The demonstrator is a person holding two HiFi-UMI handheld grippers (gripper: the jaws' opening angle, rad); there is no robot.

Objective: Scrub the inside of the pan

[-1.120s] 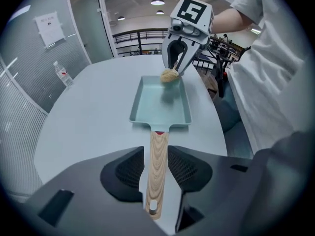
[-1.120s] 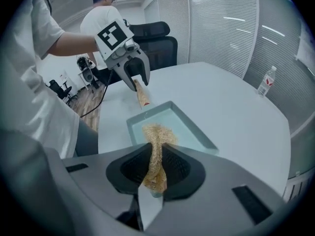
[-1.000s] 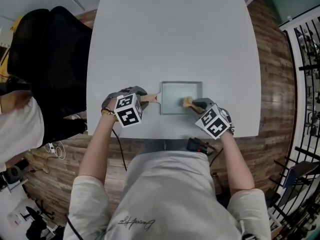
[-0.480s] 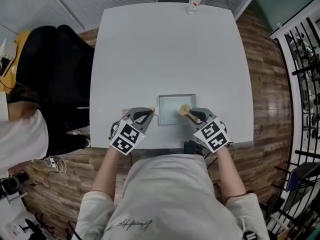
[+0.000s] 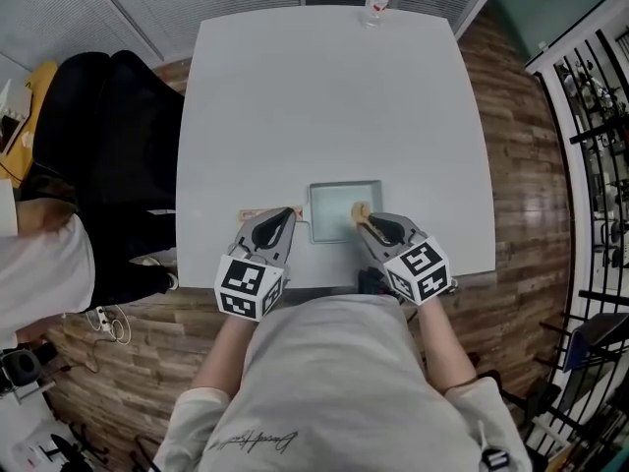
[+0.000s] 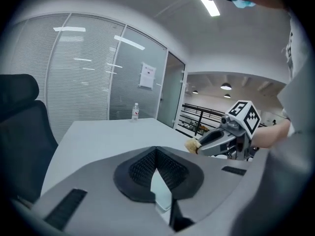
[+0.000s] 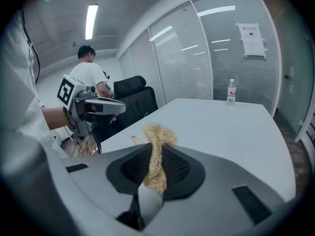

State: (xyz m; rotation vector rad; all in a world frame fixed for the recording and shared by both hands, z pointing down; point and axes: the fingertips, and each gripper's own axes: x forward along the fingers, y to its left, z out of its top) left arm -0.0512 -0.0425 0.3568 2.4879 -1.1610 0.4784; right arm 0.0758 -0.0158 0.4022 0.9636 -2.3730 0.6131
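A square grey pan lies on the white table near its front edge, with its wooden handle pointing left. My left gripper hovers over the handle, shut with nothing between its jaws; in the left gripper view a sliver of the pan shows below the closed tips. Over the pan's right rim my right gripper is shut on a tan fibre scrubber, held above the pan. The left gripper view shows the right gripper and the scrubber at the right.
A water bottle stands at the table's far edge. A black chair is left of the table, and another person sits beyond it. A black railing runs along the right. Glass walls with blinds lie past the table.
Both grippers have lifted off the pan. The left gripper let go of the handle and shut. The right gripper raised the scrubber out of the pan.
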